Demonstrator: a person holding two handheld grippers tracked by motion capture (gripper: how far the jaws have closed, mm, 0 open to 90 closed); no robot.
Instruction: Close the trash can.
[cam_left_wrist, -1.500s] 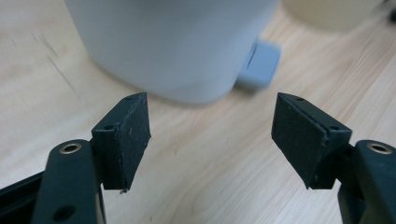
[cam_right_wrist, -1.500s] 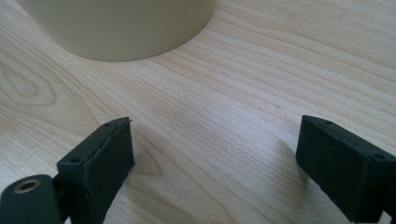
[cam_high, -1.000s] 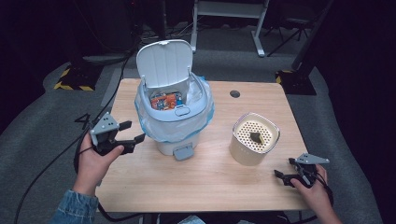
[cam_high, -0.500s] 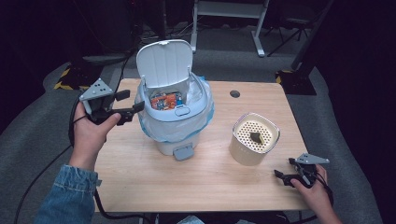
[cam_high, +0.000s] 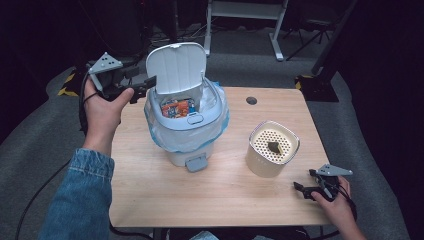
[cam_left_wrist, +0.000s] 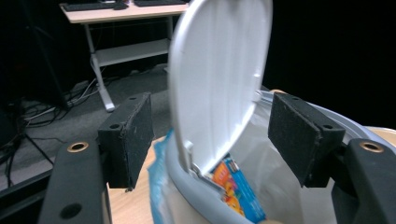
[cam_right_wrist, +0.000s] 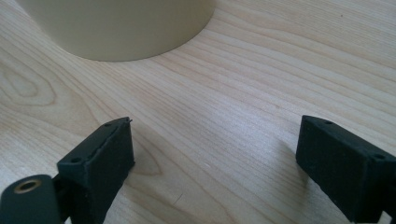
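A pale blue pedal bin (cam_high: 186, 134) lined with a blue bag stands on the wooden table (cam_high: 215, 200), its white lid (cam_high: 176, 67) raised upright. A colourful packet (cam_high: 175, 107) lies inside. My left gripper (cam_high: 142, 88) is open, held up at the lid's left edge. In the left gripper view the lid (cam_left_wrist: 219, 79) stands beyond the open left gripper (cam_left_wrist: 210, 135), and neither pad touches it. The packet (cam_left_wrist: 236, 186) shows below. My right gripper (cam_high: 304, 180) rests open near the table's front right corner. Bare wood lies between the pads of the right gripper (cam_right_wrist: 215, 163).
A cream round container (cam_high: 272, 148) with a perforated top and a small dark piece (cam_high: 273, 146) on it stands right of the bin; its base (cam_right_wrist: 116, 28) rises just ahead of my right gripper. A cable hole (cam_high: 251, 100) is near the table's far edge. A desk frame (cam_high: 245, 15) stands behind.
My left hand has risen from beside the bin's body and moved toward the far side, up to the lid's level, its jaws still open. The right hand has stayed put.
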